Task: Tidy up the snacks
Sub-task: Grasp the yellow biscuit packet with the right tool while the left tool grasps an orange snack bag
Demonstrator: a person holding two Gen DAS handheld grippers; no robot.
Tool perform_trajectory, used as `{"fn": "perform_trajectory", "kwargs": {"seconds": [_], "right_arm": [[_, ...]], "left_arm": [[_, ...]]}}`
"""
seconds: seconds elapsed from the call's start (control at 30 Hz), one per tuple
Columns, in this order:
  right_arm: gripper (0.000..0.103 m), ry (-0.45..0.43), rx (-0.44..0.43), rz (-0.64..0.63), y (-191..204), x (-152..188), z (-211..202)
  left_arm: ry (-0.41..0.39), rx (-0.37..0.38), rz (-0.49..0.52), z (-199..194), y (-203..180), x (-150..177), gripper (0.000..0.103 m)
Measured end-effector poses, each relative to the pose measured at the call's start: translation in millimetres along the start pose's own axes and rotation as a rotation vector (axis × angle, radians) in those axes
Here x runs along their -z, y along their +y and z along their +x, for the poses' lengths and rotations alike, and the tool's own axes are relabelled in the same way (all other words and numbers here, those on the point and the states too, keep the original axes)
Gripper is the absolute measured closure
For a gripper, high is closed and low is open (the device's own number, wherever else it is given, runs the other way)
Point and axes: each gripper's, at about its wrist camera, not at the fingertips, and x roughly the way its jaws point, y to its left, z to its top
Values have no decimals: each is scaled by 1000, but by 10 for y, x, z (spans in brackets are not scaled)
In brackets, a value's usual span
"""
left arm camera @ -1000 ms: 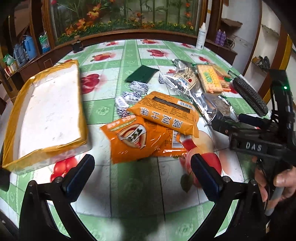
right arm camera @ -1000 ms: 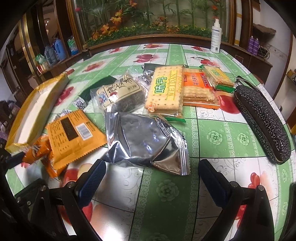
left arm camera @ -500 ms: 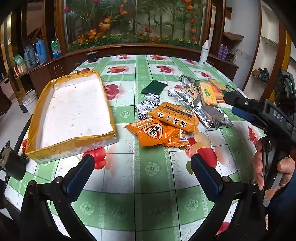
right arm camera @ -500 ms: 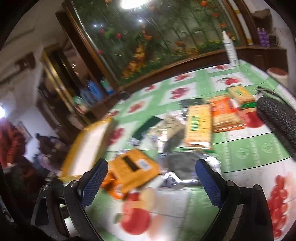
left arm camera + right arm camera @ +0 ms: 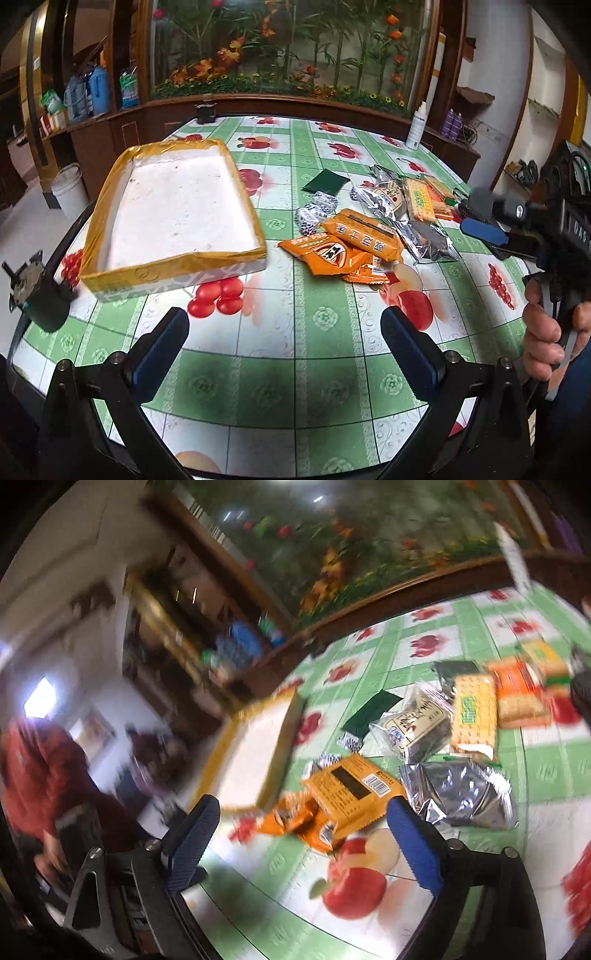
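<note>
Left wrist view: nothing is packed yet, the left gripper [image 5: 284, 339] hovers with jaws spread wide and empty over the table [image 5: 325, 354], snack packets [image 5: 354, 243] piled beside the empty tray [image 5: 173, 258]; right wrist view, blurred: the right gripper [image 5: 306, 842], jaws wide and empty, must likely descend onto the orange packet [image 5: 351, 790].

My left wrist view looks down across the green fruit-print tablecloth [image 5: 325, 321] from above; my right, tilted and blurred, sits nearer; both share the yellow-rimmed white tray [image 5: 177, 206] [image 5: 255, 757]
</note>
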Motion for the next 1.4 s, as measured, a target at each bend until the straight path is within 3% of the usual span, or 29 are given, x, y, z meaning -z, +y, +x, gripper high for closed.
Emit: {"fn": "perform_trajectory", "kwargs": {"seconds": [0.03, 0.17, 0.27, 0.5, 0.63, 0.87, 1.03, 1.13, 1.2, 1.4], "right_arm": [[12, 63, 33, -46, 59, -38, 47], [23, 148, 161, -184, 178, -75, 186], [33, 225, 168, -198, 124, -67, 411], [34, 274, 184, -222, 86, -183, 826], [34, 289, 245, -285, 69, -267, 1125], [23, 343, 218, -317, -50, -234, 1401], [28, 383, 227, -389, -11, -70, 1442], [30, 407, 192, -397, 58, -14, 1398], [30, 439, 122, -387, 118, 47, 1339], [30, 323, 121, -320, 120, -57, 1017]], "left_arm": [[1, 7, -12, -3, 27, 4, 0], [16, 28, -54, 39, 120, 18, 0], [17, 31, -55, 59, 131, 27, 0], [34, 73, -78, 198, 191, 25, 1], [42, 84, -62, 228, 180, 44, 1], [51, 108, -55, 254, 186, 34, 1], [58, 104, -55, 309, 163, -16, 1], [58, 96, -56, 318, 164, -35, 1], [63, 91, -58, 333, 155, -64, 1], [71, 50, -10, 419, 45, -191, 2]]}}
